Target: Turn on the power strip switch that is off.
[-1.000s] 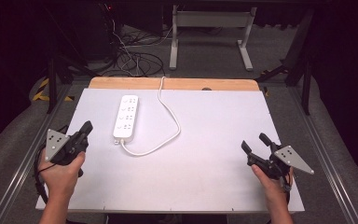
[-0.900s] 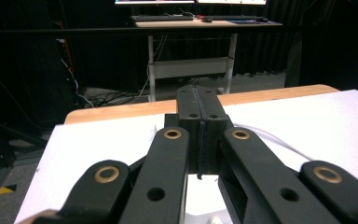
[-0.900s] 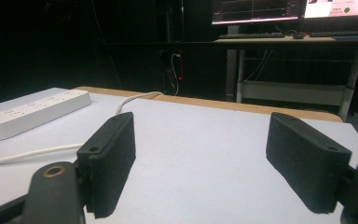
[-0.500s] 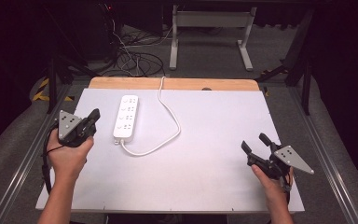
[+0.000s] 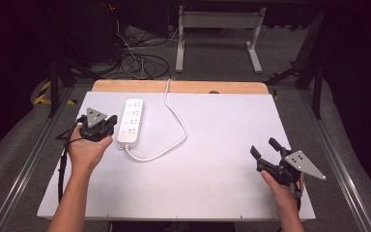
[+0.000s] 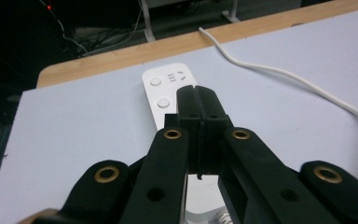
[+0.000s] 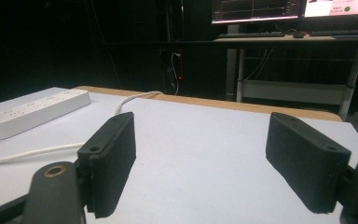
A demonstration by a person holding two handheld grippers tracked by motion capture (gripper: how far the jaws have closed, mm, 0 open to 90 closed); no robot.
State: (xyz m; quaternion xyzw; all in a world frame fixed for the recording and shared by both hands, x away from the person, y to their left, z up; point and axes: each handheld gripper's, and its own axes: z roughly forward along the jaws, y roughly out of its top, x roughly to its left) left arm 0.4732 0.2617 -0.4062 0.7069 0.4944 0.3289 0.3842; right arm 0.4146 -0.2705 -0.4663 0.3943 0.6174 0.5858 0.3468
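Note:
A white power strip (image 5: 131, 122) lies on the left half of the white table top (image 5: 212, 174), and its white cable (image 5: 176, 121) loops off over the far edge. My left gripper (image 5: 110, 126) sits just left of the strip. In the left gripper view its jaws are pressed together with nothing between them, and the left gripper (image 6: 197, 95) hangs over the power strip (image 6: 167, 86) near its round buttons. My right gripper (image 5: 263, 147) rests at the table's right front, wide open and empty. The right gripper (image 7: 205, 140) faces the far-off power strip (image 7: 32, 112).
A wooden strip (image 5: 178, 87) runs along the table's far edge. Beyond it are tangled cables on the floor (image 5: 135, 58) and a metal stand (image 5: 217, 29). A desk with monitors (image 7: 284, 9) stands in the background.
My left gripper has moved forward and to the right, ending beside the power strip. The right gripper has stayed where it was.

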